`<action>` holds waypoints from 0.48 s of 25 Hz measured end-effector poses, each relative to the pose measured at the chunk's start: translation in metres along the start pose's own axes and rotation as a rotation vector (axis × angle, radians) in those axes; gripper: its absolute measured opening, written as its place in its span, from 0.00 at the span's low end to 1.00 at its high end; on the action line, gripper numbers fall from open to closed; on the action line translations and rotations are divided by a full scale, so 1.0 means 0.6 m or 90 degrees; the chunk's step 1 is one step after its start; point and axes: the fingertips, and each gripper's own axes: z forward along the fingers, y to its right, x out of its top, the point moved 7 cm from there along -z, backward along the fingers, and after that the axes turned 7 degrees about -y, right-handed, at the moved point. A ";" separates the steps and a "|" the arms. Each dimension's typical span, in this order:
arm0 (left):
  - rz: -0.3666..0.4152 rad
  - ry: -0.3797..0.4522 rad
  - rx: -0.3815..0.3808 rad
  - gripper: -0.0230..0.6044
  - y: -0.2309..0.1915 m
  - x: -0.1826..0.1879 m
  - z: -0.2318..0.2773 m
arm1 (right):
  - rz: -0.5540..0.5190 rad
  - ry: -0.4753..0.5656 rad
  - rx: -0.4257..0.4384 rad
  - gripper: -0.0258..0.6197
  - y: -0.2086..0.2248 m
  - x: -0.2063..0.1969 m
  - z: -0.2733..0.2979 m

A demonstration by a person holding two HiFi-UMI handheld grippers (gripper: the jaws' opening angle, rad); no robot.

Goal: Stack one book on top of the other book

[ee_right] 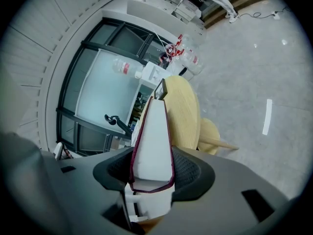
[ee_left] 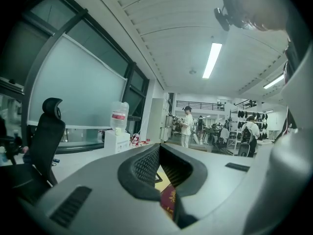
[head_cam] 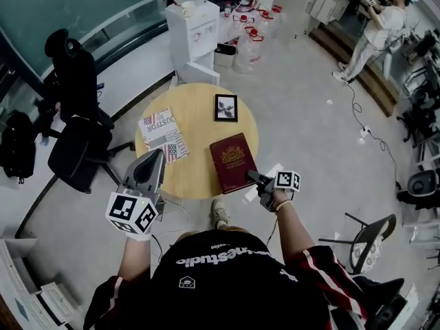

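Book (head_cam: 232, 162), maroon hardcover, clamped by right gripper (ee_right: 152, 163); left gripper (ee_left: 159, 153) closed, empty; round wooden table (head_cam: 196, 126).

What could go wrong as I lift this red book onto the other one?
The right gripper pinches the red book only at its near corner, so it may sag or twist out. The other book lies close to the left rim of the table; a sliding landing could nudge it off.

The left gripper (ee_left: 159, 147) has its jaws meeting at the tips, holding nothing; beneath them a red book (ee_left: 167, 199) lies on the tabletop (ee_left: 164, 183).
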 end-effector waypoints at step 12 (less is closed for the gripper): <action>-0.007 0.024 0.042 0.06 -0.035 -0.002 -0.102 | 0.008 0.020 0.043 0.42 -0.053 -0.027 0.019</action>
